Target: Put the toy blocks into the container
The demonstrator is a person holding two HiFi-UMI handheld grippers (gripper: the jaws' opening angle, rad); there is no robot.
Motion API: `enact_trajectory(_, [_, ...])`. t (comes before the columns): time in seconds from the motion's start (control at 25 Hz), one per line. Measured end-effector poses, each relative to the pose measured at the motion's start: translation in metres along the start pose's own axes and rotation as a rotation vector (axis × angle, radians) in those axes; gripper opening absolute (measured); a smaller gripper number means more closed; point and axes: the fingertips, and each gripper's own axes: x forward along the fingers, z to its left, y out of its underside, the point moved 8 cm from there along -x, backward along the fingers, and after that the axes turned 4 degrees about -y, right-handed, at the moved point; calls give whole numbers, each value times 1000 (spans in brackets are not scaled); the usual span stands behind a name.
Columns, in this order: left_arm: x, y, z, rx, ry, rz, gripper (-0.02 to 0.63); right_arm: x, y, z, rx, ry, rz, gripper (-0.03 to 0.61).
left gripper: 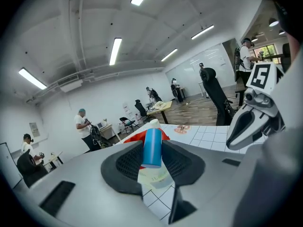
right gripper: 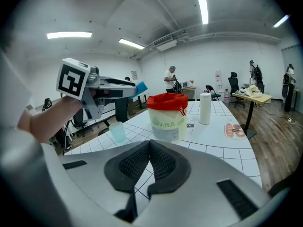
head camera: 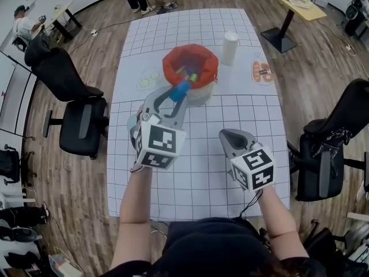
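My left gripper (head camera: 176, 91) is shut on a blue cylinder block (head camera: 181, 89), held just in front of the container's near rim. In the left gripper view the blue cylinder (left gripper: 152, 147) stands clamped between both pads. The container (head camera: 191, 74) is a pale tub with a red liner, and several coloured blocks lie inside it. My right gripper (head camera: 232, 136) is shut and holds nothing, hovering over the table nearer to me and to the right. From the right gripper view the container (right gripper: 166, 117) stands ahead, with the left gripper (right gripper: 137, 89) and its blue block raised at the left.
A white roll (head camera: 230, 48) stands right of the container. A plate with food print (head camera: 262, 73) lies at the table's right edge. A pale green cup (right gripper: 117, 131) sits left of the tub. Black chairs (head camera: 78, 103) flank the gridded table (head camera: 202, 172).
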Motion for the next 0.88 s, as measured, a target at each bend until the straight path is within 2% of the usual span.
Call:
enact_trajectory(0.2, [36,-10,17,-5,-7,5,141,6,-3,-10,-11,3,22,15])
enact_trajectory(0.56, [86,-4,26,-22,43,45,141,22,11,-34,25,-7,62,15])
enact_trajectory(0.88, [111,-1,32,46,58,87,143,38,18,-49,44,-3,74,15])
